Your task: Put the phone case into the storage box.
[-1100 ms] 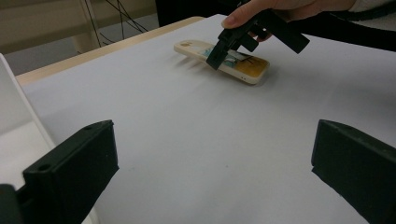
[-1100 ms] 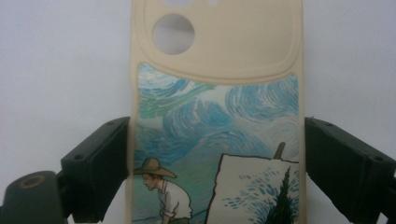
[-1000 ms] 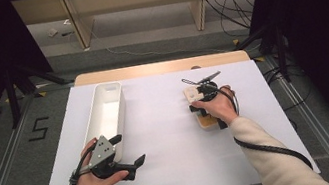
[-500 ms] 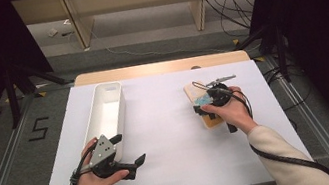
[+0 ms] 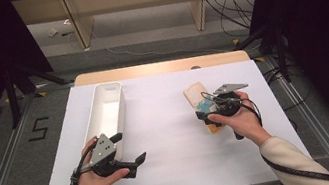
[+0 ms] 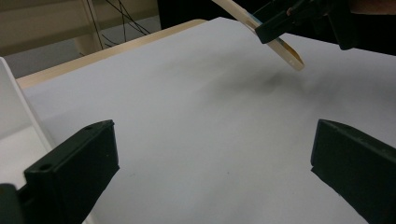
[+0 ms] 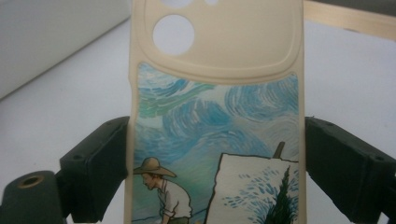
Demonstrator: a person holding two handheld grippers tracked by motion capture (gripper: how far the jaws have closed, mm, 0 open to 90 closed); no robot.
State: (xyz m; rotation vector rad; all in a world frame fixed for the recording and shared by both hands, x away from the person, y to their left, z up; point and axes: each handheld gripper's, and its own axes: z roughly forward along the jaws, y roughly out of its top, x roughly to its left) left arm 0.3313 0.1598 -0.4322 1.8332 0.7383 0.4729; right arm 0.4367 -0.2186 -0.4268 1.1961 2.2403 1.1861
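The right hand-held gripper has shifted right, lifting the phone case clamped between its jaws.

We see a smooth, soft-looking cream phone case with a painted print, matt black plastic jaws, a matt white table cover, and a smooth white plastic bin.
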